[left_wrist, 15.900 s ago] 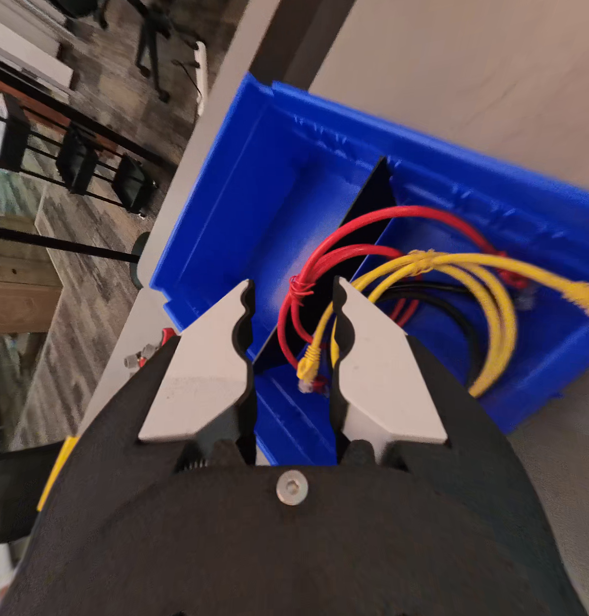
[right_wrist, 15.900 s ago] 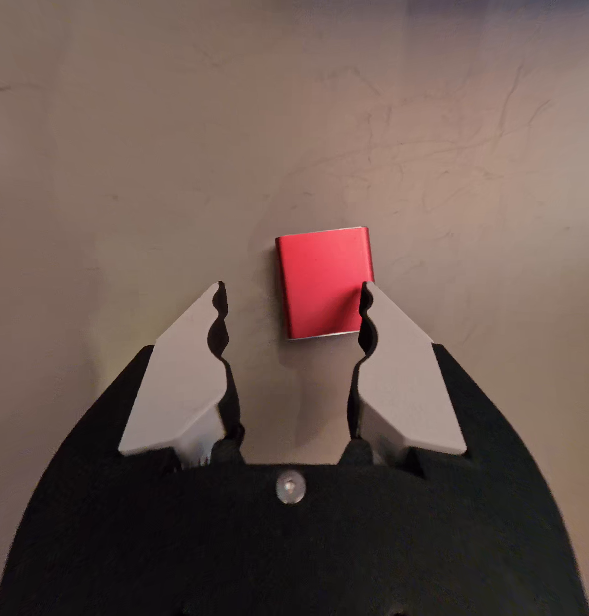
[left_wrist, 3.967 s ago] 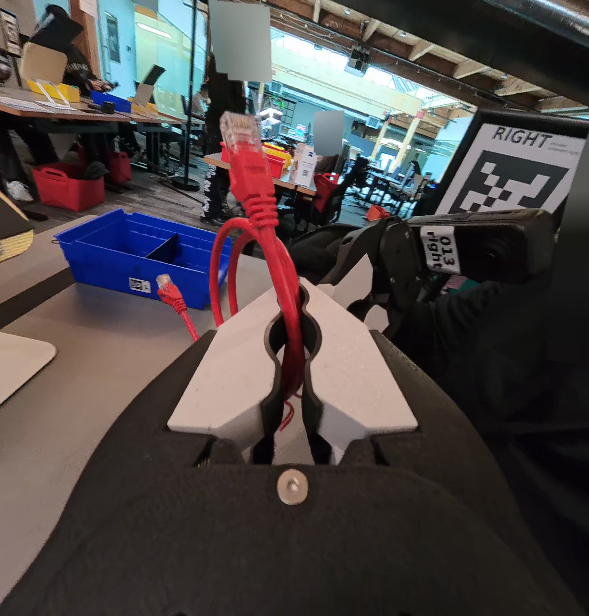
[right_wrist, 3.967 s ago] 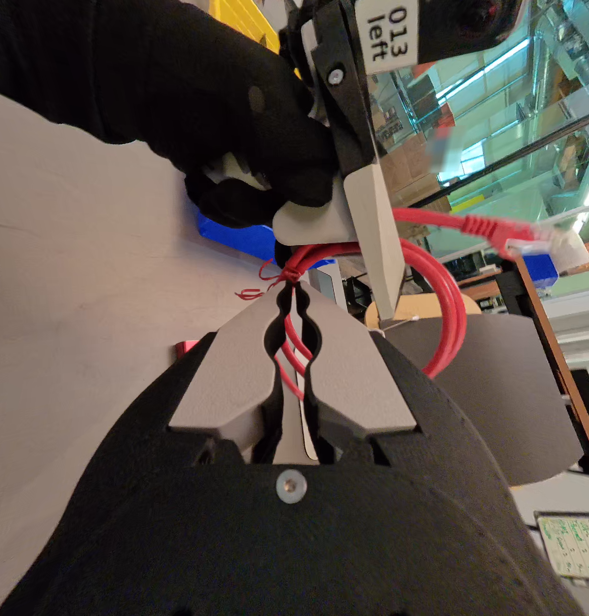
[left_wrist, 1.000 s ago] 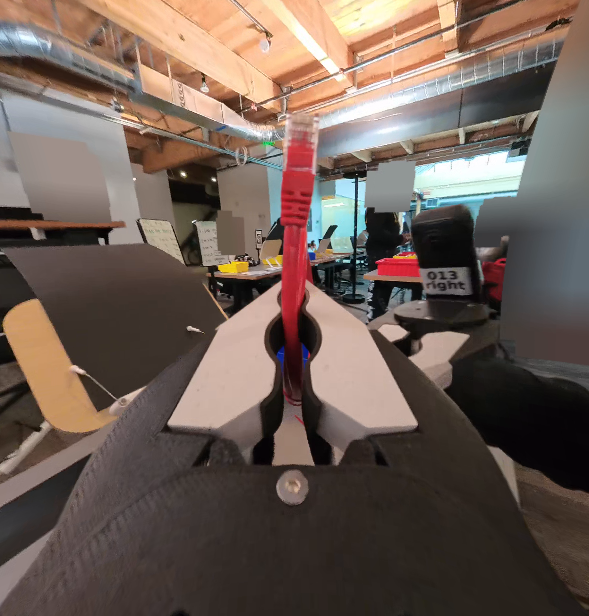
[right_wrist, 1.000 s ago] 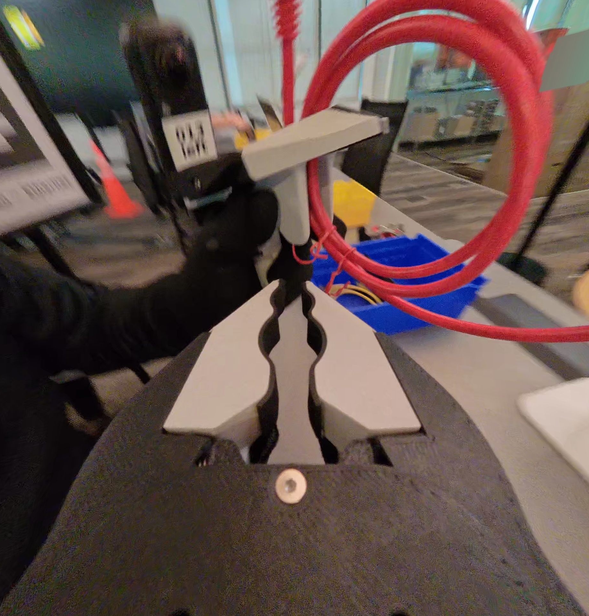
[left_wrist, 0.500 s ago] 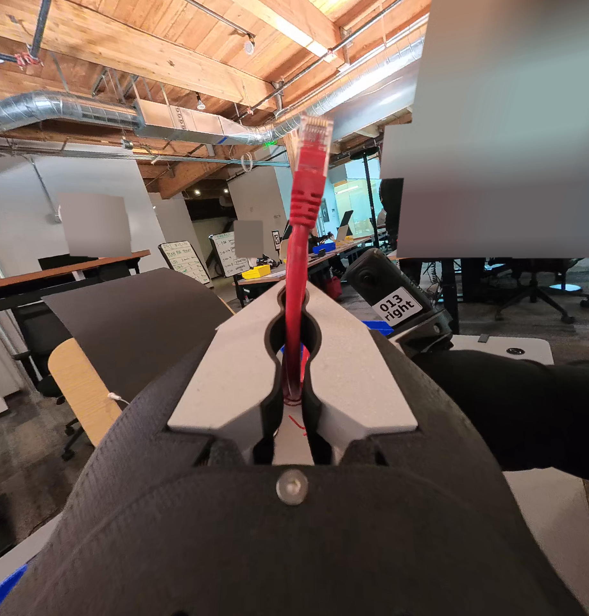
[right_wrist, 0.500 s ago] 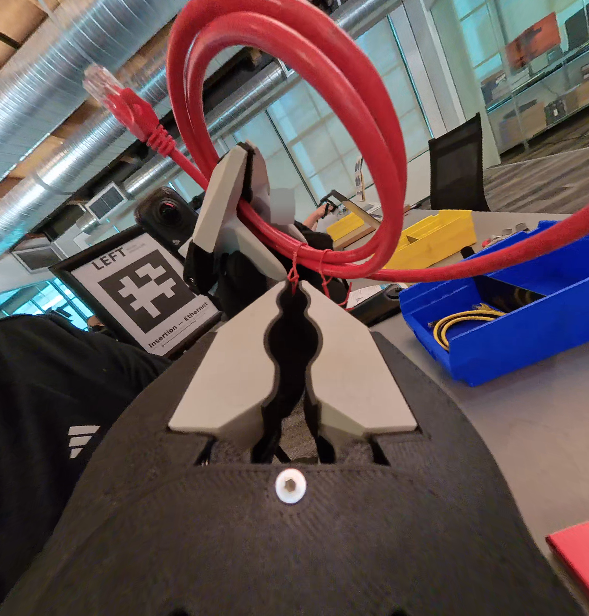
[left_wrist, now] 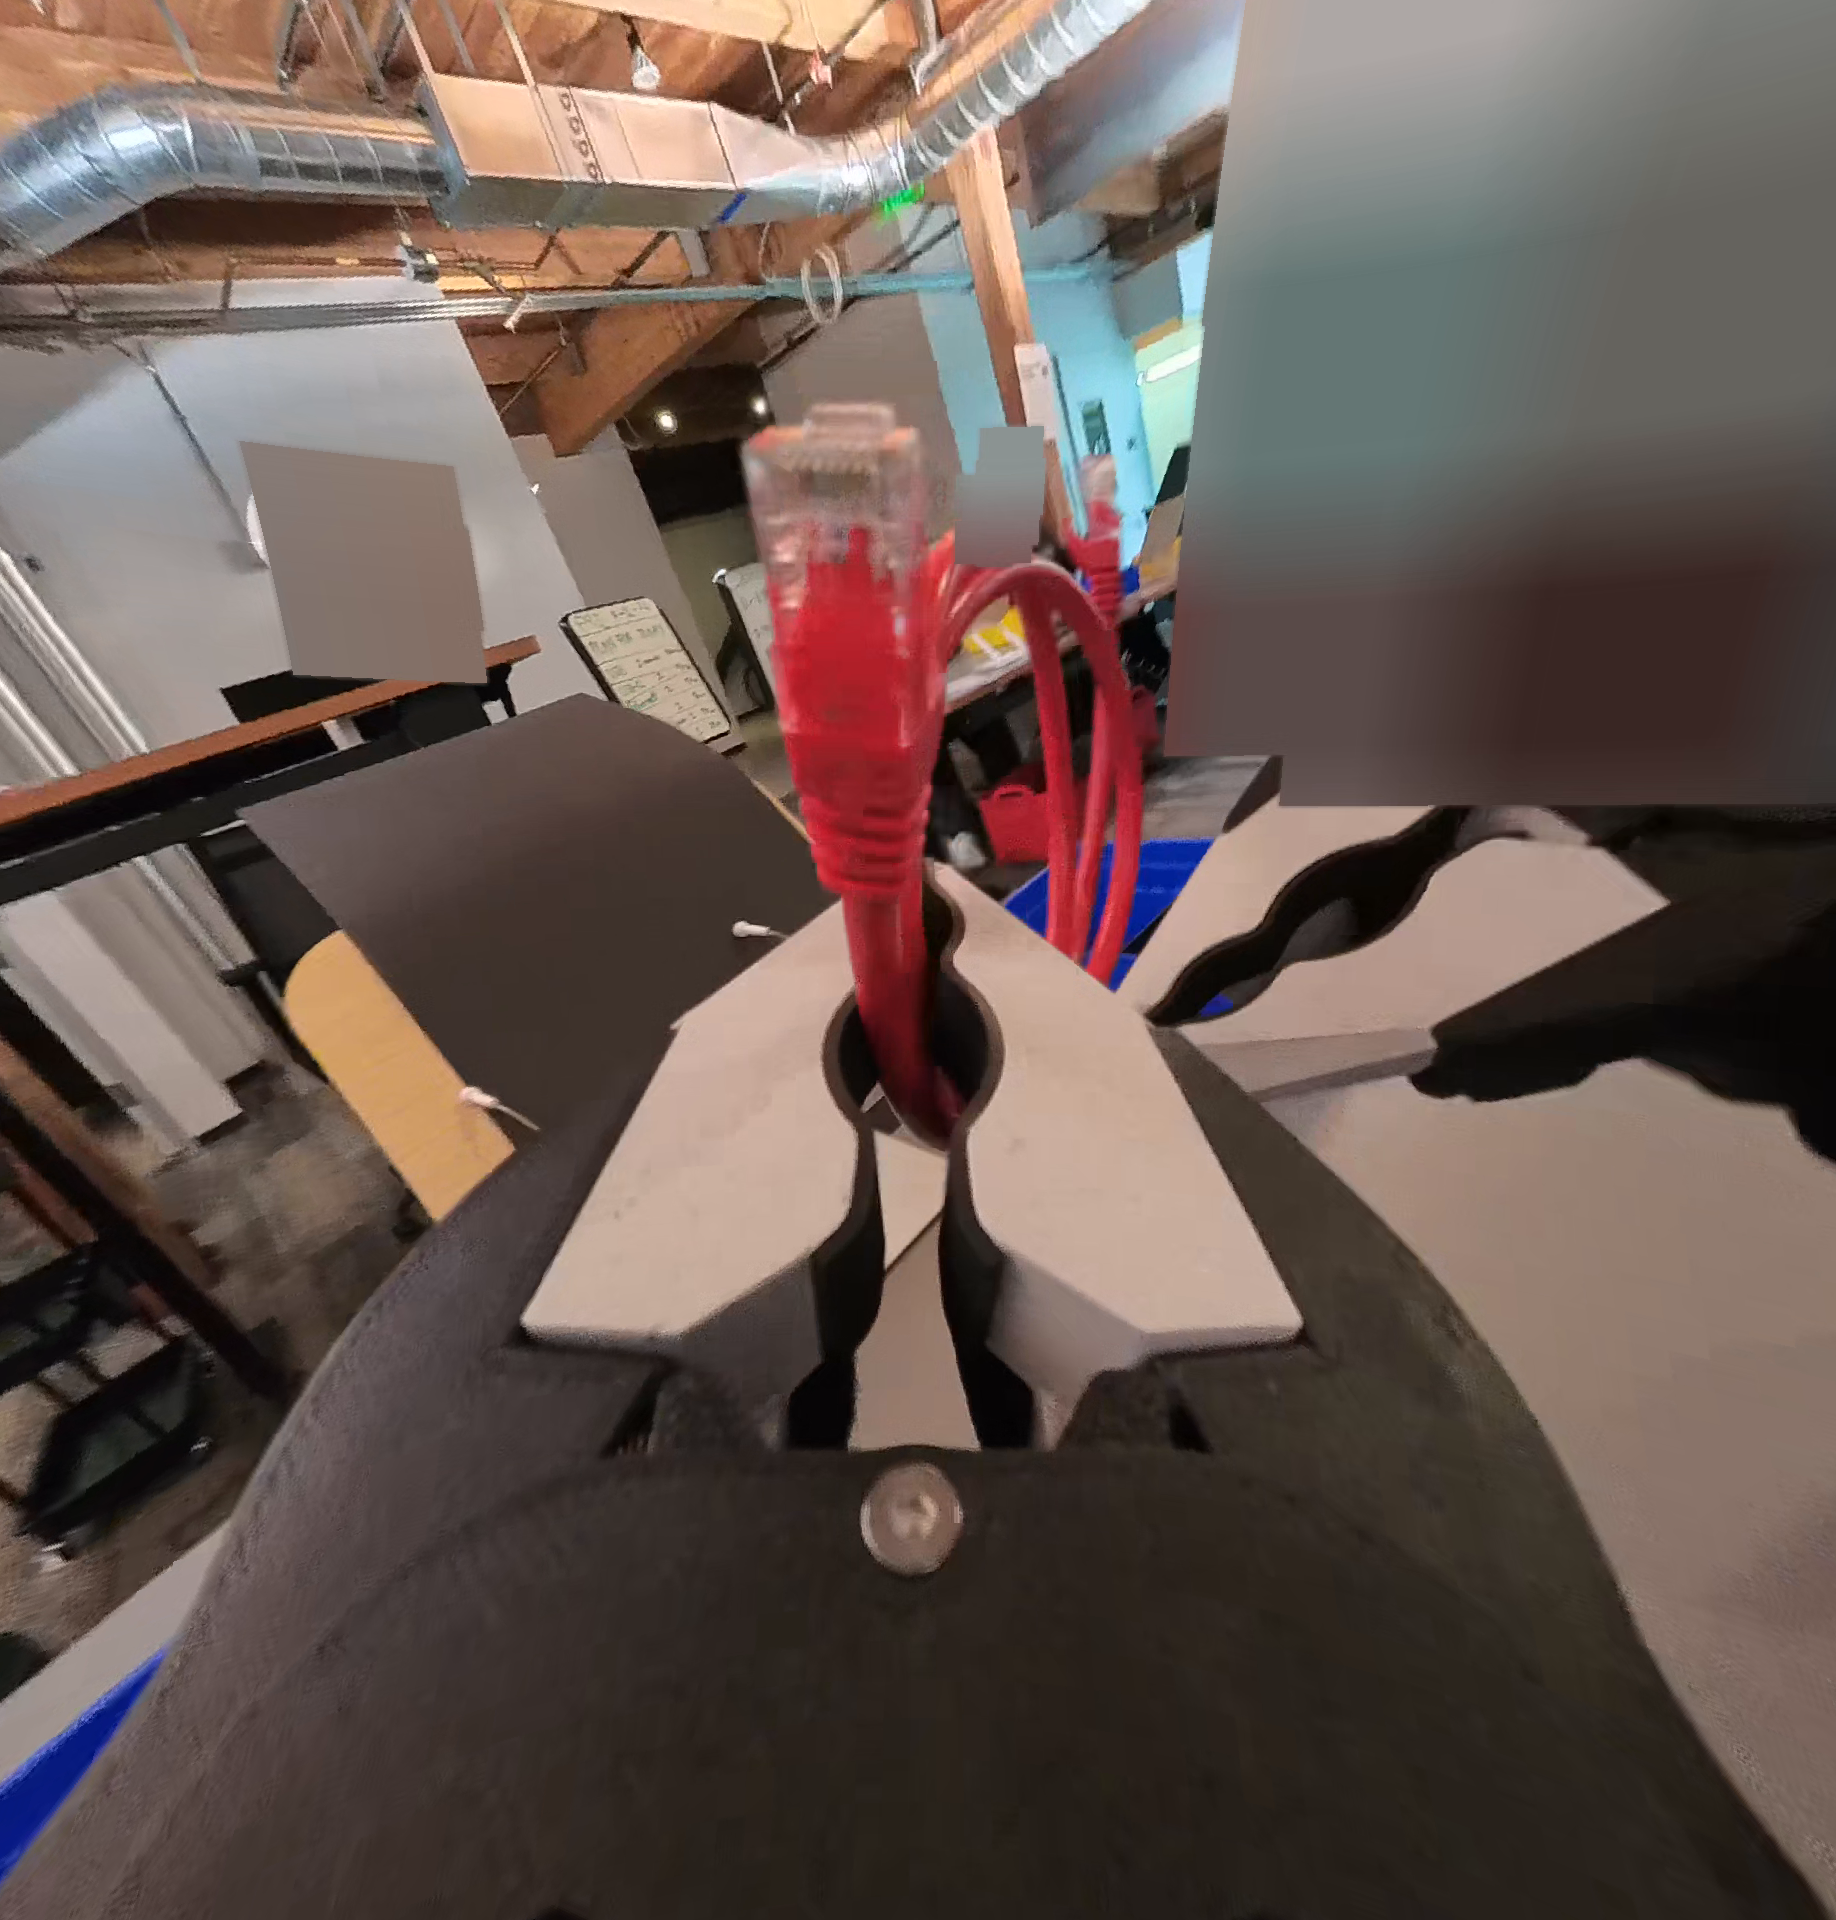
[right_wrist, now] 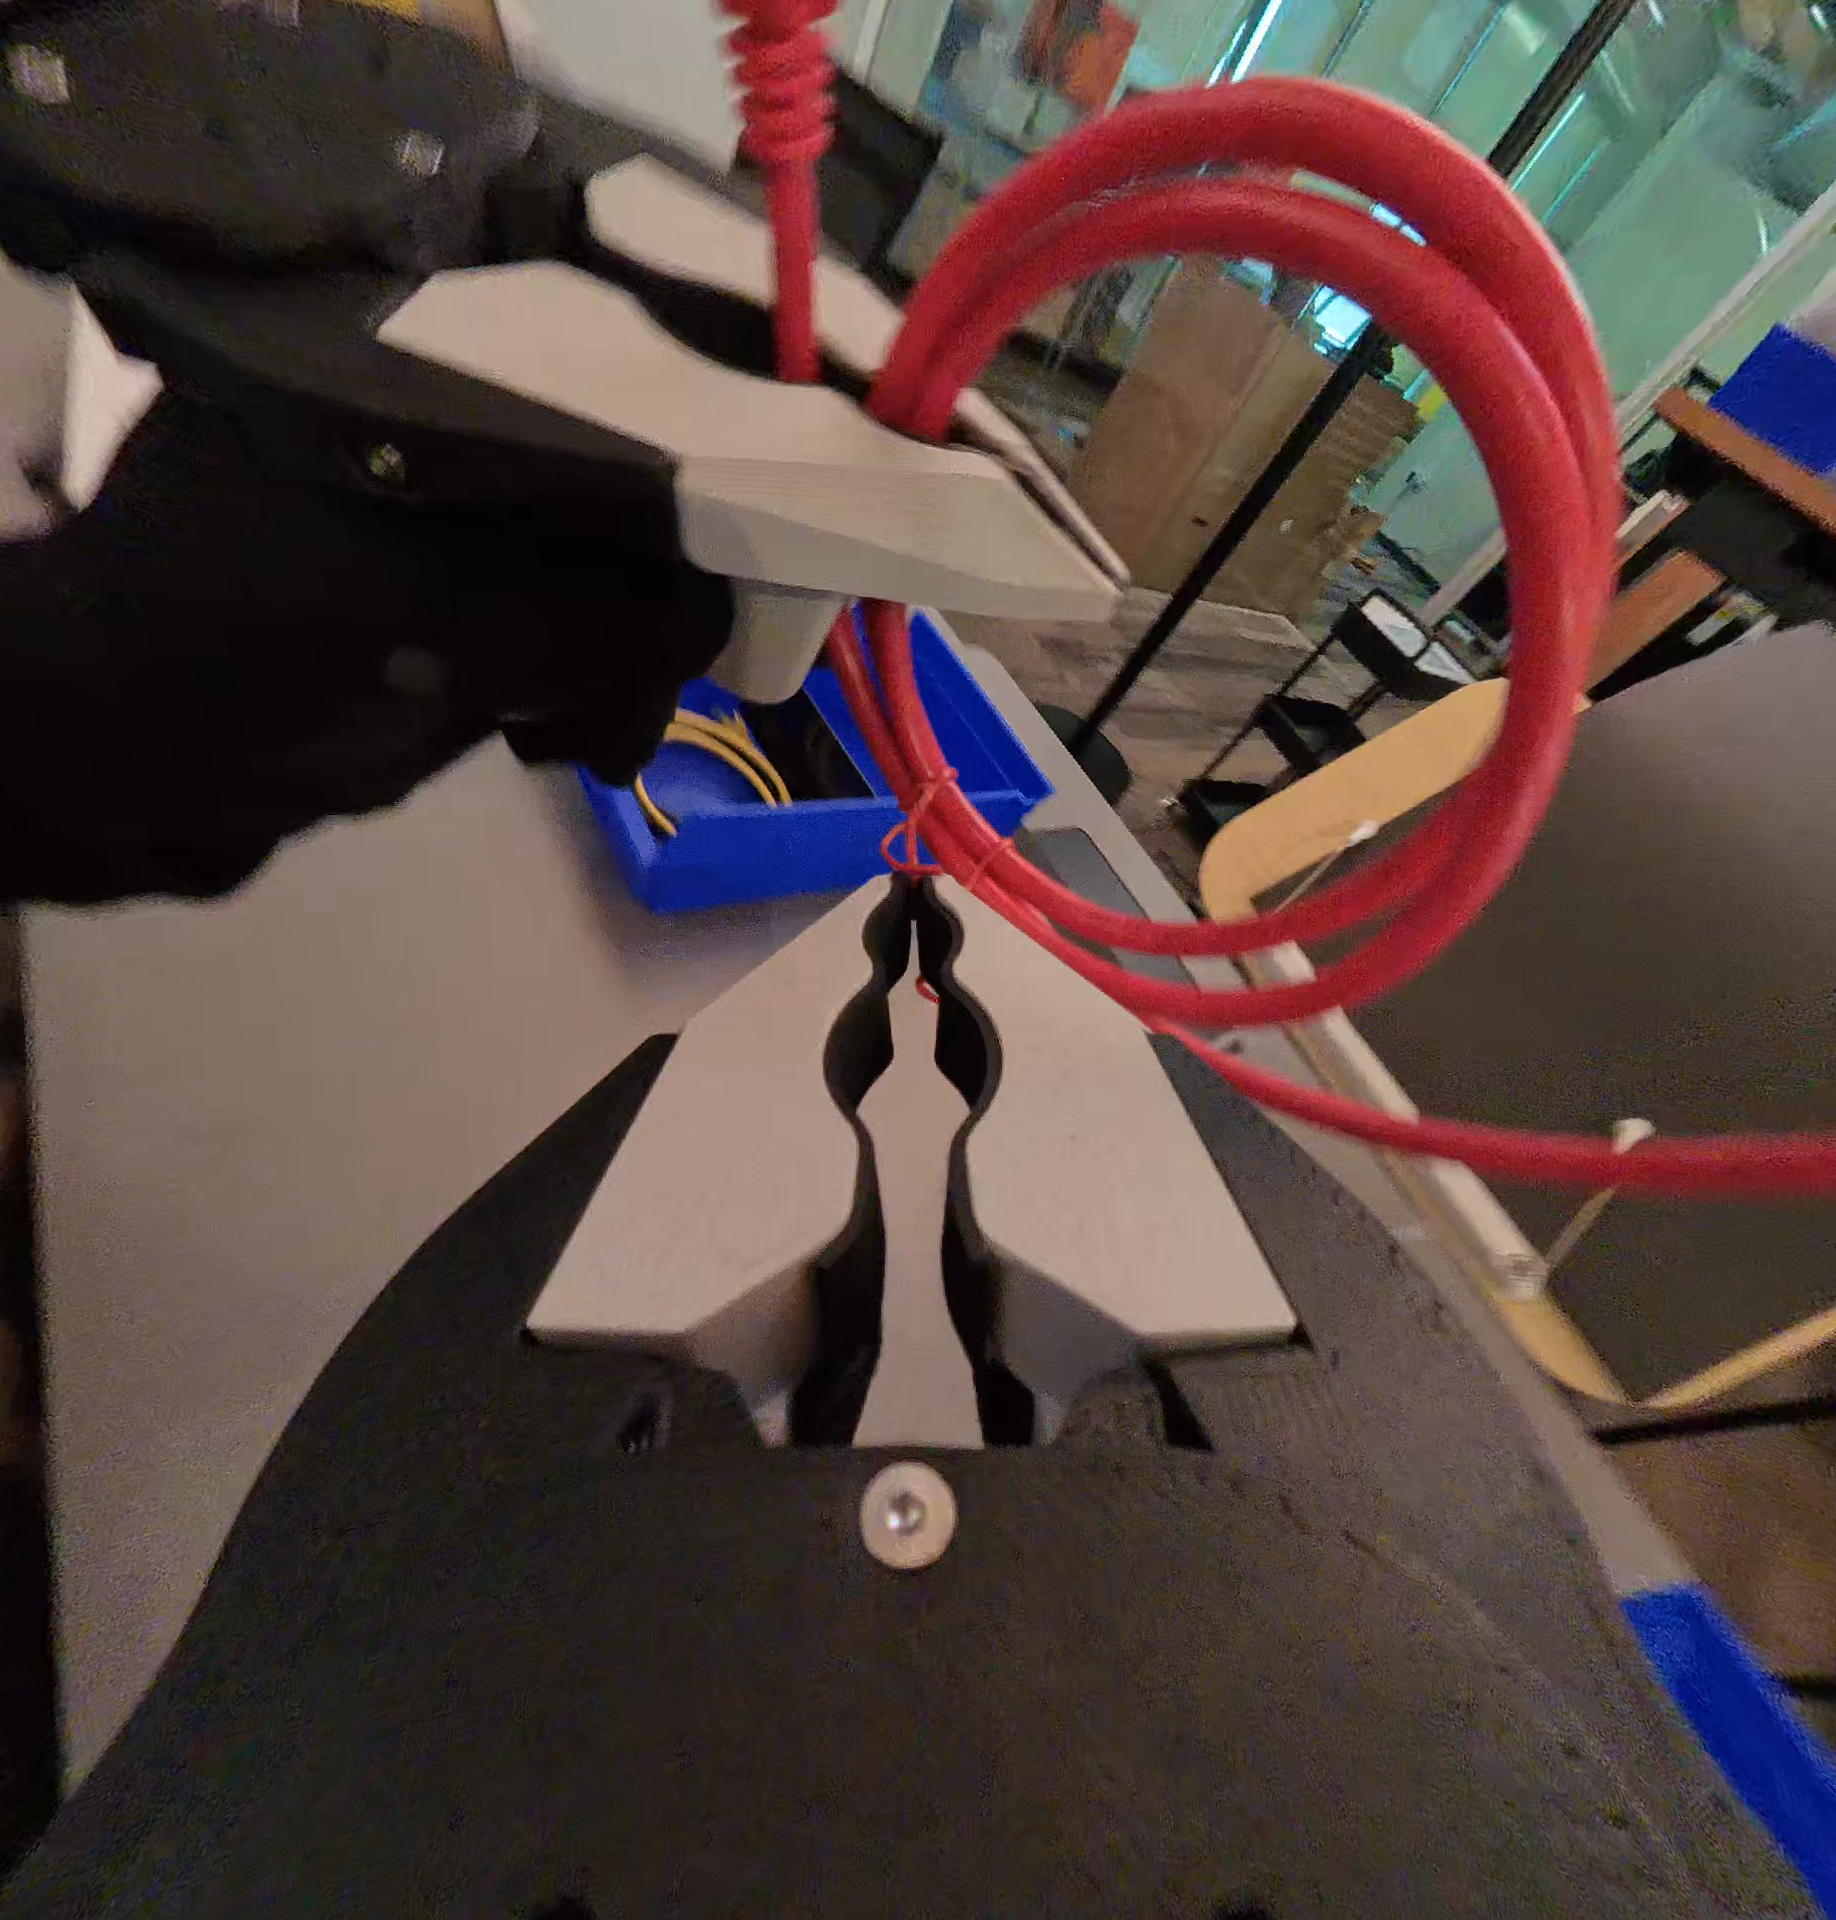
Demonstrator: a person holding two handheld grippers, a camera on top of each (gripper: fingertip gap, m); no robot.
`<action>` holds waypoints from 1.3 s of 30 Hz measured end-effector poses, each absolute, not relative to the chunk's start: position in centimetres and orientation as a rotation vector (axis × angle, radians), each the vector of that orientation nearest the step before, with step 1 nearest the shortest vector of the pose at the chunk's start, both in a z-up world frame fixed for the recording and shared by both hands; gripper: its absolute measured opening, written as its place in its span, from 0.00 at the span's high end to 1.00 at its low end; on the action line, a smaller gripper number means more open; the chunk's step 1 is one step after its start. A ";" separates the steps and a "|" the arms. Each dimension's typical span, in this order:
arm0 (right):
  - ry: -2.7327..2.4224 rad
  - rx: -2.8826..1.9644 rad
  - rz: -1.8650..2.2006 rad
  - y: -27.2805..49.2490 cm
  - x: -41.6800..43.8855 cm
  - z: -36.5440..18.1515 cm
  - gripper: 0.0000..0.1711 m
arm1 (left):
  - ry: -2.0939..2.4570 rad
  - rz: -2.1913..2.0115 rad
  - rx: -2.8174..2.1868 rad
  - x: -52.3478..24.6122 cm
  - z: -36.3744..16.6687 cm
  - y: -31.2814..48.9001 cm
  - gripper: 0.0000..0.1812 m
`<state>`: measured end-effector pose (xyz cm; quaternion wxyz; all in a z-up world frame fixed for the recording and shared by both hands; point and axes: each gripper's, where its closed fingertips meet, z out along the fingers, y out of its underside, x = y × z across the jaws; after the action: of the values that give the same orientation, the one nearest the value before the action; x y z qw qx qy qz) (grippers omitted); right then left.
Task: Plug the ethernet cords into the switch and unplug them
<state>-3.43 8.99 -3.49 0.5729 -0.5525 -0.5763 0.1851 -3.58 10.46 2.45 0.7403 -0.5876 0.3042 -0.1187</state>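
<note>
My left gripper (left_wrist: 929,888) is shut on a red ethernet cord (left_wrist: 872,831), just below its boot. The clear plug (left_wrist: 836,520) points up and away. The rest of the cord hangs as a tied coil (right_wrist: 1516,499) in the right wrist view. My right gripper (right_wrist: 912,896) is shut on the thin red twist tie (right_wrist: 919,831) that binds the coil. In the left wrist view the right gripper (left_wrist: 1168,997) sits just right of my left fingers. In the right wrist view the left gripper (right_wrist: 1101,582) is up and left. No switch is in view.
A blue bin (right_wrist: 810,847) with yellow cables (right_wrist: 727,748) stands on the grey table (right_wrist: 270,1039) behind the coil. A wooden chair with a dark cover (right_wrist: 1361,790) is off the table's edge. A person's black gloved hand (right_wrist: 270,644) holds the left gripper.
Both grippers have swung and come closer together; the plug now looms nearer in the left wrist view and the coil shows behind it. Both grips are unchanged.
</note>
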 end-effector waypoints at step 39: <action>-1.214 -1.347 0.998 8.1 -5.9 -4.9 0.85 | 0.605 -0.273 -1.354 -4.0 0.7 12.1 1.00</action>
<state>-5.88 8.07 -4.91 0.5107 -0.5594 -0.5044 0.4145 -4.03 12.14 0.72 0.7290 -0.6145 0.2749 -0.1238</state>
